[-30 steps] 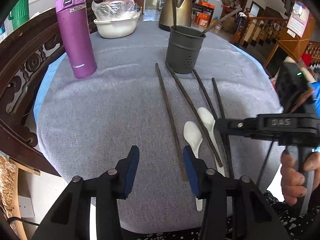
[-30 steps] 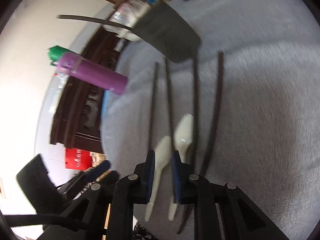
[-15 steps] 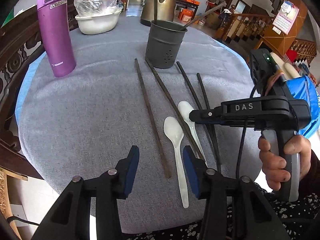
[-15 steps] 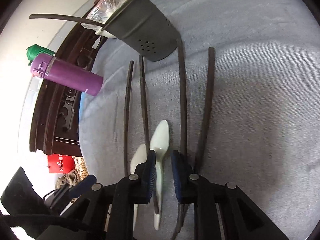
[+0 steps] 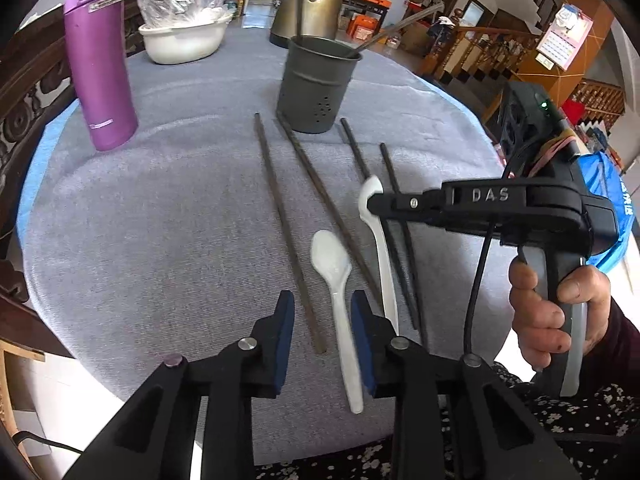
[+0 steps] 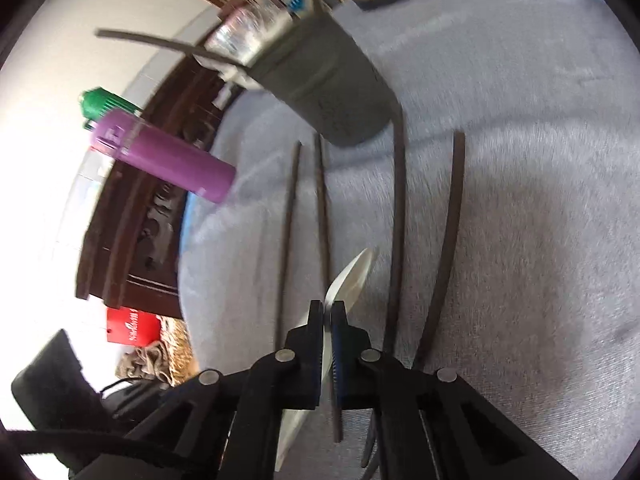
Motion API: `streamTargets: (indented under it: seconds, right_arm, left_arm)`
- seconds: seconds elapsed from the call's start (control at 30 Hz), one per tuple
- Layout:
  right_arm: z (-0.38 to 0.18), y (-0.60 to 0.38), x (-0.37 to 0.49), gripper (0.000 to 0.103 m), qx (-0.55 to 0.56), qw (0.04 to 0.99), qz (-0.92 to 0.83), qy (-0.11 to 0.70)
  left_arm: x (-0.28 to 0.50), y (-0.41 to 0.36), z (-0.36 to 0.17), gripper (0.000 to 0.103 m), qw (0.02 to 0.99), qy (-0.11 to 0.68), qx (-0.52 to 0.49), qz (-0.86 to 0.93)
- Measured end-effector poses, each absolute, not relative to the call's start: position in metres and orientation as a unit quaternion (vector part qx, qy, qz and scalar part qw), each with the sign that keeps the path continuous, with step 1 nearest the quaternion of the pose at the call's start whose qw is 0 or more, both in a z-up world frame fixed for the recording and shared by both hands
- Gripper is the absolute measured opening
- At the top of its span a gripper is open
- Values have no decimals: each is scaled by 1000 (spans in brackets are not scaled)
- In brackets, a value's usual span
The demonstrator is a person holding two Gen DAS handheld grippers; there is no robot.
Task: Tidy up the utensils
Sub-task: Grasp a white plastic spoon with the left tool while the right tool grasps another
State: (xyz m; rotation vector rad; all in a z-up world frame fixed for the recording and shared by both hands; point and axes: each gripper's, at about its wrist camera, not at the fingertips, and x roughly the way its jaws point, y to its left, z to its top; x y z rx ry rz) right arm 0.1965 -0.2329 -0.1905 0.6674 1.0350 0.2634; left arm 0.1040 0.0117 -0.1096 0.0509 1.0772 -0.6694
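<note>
Right tool (image 6: 327, 312) clamping white spoon (image 5: 374, 216), left tool (image 5: 322, 312) narrowed around nothing, grey holder (image 5: 316, 84) containing chopsticks (image 5: 400, 26).

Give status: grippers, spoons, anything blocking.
Right gripper shut on one white spoon, tipped on edge. Left gripper closing around second spoon, fingers not touching. Four chopsticks lie alongside; holder clear.

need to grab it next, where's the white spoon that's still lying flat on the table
In the left wrist view the flat white spoon lies near the table's front edge, its handle running between the open left gripper pads, with a dark chopstick on either side.
</note>
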Motion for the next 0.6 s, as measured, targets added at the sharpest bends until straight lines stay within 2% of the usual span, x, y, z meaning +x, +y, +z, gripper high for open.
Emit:
streamTargets:
  seconds: [0.37, 0.6]
  right_arm:
    - [-176, -288, 177, 4, 329, 828, 76, 448]
    - [-180, -323, 172, 4, 296, 835, 3, 463]
  left_arm:
    - [120, -19, -119, 30, 787, 521, 58, -327]
    - [135, -36, -134, 30, 776, 537, 94, -316]
